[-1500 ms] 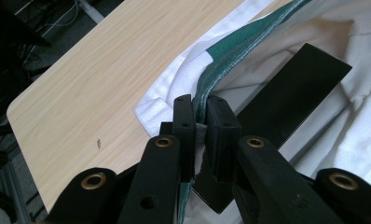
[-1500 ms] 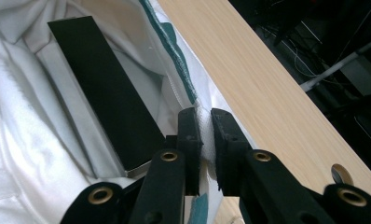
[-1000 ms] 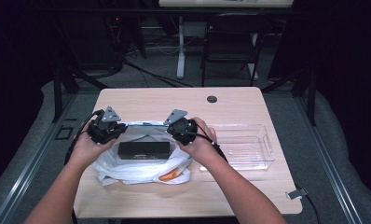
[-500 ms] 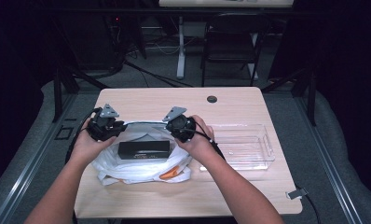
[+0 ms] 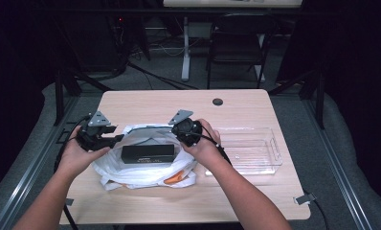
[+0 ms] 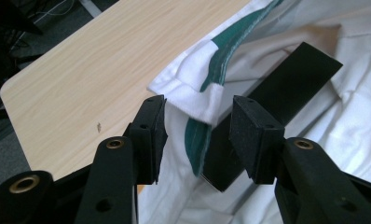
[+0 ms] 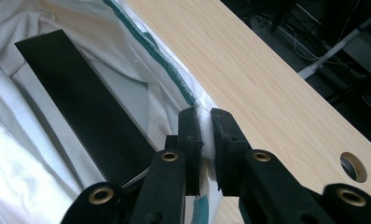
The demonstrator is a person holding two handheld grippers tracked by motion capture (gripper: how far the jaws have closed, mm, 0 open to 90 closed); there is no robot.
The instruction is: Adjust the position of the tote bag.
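A pale wooden table (image 5: 145,103) sits in a dark room. At centre left, my left gripper (image 6: 197,128) has just been opening, the white bag (image 5: 145,172) rim loose between its pads, and it has drifted left. My right gripper (image 7: 206,130) stays clenched on the rim. Bare tabletop lies above; a clear tray (image 5: 270,160) sits right.

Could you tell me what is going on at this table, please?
A person is working on a white bag that holds a black box, with a gripper in each hand. The right gripper is clamped on the bag's green-trimmed rim. The left gripper has just been opening; the rim hangs loose between its fingers. A clear tray sits alongside.
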